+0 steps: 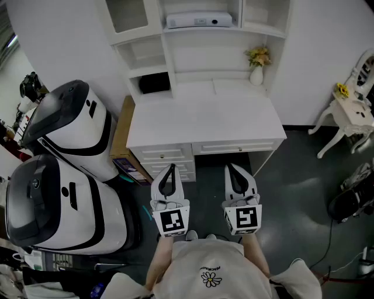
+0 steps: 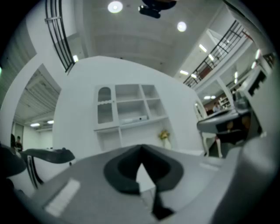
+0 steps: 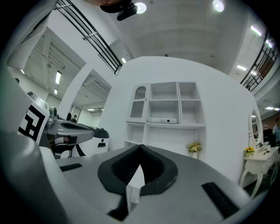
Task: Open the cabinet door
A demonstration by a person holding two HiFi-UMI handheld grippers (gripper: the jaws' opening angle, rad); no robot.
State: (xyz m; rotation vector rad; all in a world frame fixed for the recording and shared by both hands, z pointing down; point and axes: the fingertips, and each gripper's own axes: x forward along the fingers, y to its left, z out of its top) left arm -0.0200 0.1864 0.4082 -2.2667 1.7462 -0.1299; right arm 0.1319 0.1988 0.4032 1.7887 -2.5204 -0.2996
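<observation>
The white hutch cabinet stands on a white desk [image 1: 198, 120] against the wall. Its door with an arched glass pane [image 1: 127, 14] is at the upper left and is closed; it also shows in the left gripper view [image 2: 104, 106] and the right gripper view [image 3: 138, 102]. Both grippers hover side by side in front of the desk drawers, well short of the door. My left gripper [image 1: 170, 167] [image 2: 141, 149] has its jaws together at the tips, with nothing held. My right gripper [image 1: 230, 167] [image 3: 141, 148] looks the same, shut and empty.
Two big white-and-black machines [image 1: 70, 125] [image 1: 52, 204] stand at the left, with a cardboard box [image 1: 121, 131] beside the desk. A vase of flowers [image 1: 257, 64] sits on the desk and a projector [image 1: 198, 20] on a shelf. A small white table [image 1: 350, 117] stands at the right.
</observation>
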